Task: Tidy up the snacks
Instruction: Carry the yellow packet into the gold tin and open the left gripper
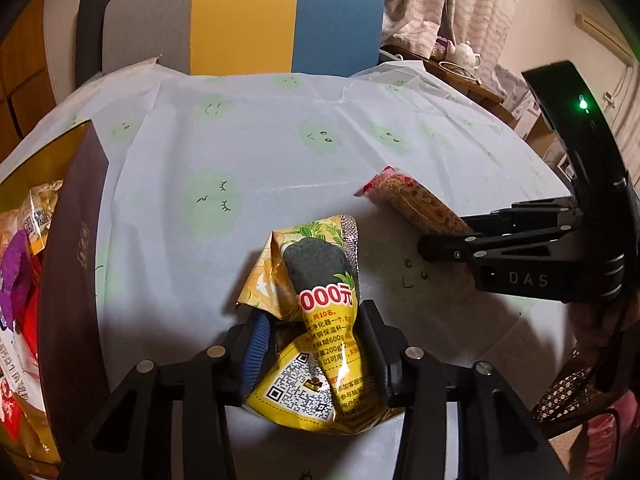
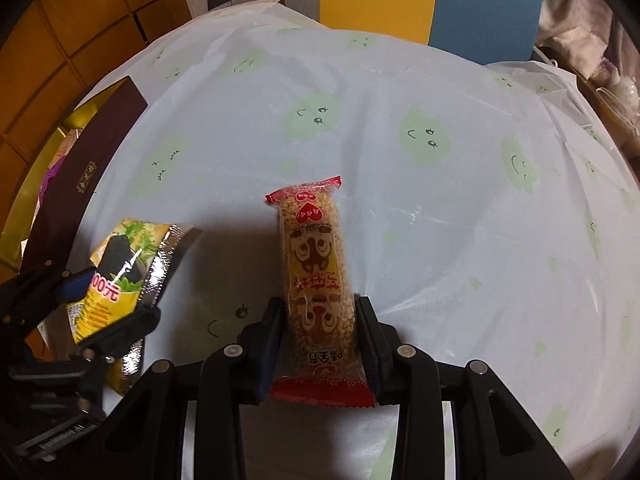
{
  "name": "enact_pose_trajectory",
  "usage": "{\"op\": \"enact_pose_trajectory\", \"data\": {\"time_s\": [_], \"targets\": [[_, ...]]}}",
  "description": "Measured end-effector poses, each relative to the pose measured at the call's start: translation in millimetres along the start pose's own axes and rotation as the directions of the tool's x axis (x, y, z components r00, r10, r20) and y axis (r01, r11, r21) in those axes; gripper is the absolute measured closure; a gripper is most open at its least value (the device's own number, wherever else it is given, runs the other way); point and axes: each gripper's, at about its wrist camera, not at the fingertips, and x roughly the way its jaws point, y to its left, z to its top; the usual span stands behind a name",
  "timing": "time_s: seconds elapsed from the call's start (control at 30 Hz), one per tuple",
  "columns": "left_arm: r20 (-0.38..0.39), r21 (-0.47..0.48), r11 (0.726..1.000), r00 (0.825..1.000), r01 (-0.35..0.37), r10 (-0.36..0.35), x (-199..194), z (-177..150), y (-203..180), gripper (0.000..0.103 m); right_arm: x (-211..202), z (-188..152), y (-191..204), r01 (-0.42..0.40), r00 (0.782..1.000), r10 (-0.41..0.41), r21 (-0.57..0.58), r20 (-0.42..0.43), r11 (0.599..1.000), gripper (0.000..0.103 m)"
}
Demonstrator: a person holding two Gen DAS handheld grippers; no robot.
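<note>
My left gripper (image 1: pixel 316 320) is shut on a crumpled yellow snack packet (image 1: pixel 316 272) with a dark biscuit picture and a QR code, low over the table. The right wrist view shows that same packet (image 2: pixel 120 272) pinched in the left gripper (image 2: pixel 112 300) at lower left. My right gripper (image 2: pixel 318 308) is shut on a puffed-grain bar (image 2: pixel 312 240) in a clear wrapper with red ends, which points away along the fingers. In the left wrist view the bar (image 1: pixel 412 200) sticks out leftward from the right gripper (image 1: pixel 444 236).
A dark maroon box (image 1: pixel 72 240) with a gold inside stands at the left and holds several snack packets. A pale cloth (image 1: pixel 280 140) with green faces covers the table. Behind it stands a grey, yellow and blue chair (image 1: pixel 240 20). A teapot (image 1: pixel 464 50) sits far right.
</note>
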Motion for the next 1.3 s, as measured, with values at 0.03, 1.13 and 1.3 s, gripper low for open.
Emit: {"op": "enact_pose_trajectory", "data": {"time_s": [0.03, 1.13, 1.3], "targets": [[-0.003, 0.000, 1.000, 1.000, -0.002, 0.002, 0, 0, 0, 0.058, 3, 3, -7, -0.005, 1.000, 0.005, 0.004, 0.001, 1.000, 0.066], [0.205, -0.189, 0.941, 0.926, -0.280, 0.317, -131, 13, 85, 0.058, -3, -26, 4, 0.113, 0.977, -0.113, 0.009, 0.179, 0.994, 0.071], [0.198, -0.248, 0.909, 0.901, -0.335, 0.386, -145, 2, 113, 0.058, -2, -28, 6, 0.118, 0.972, -0.119, 0.019, 0.203, 0.993, 0.071]]}}
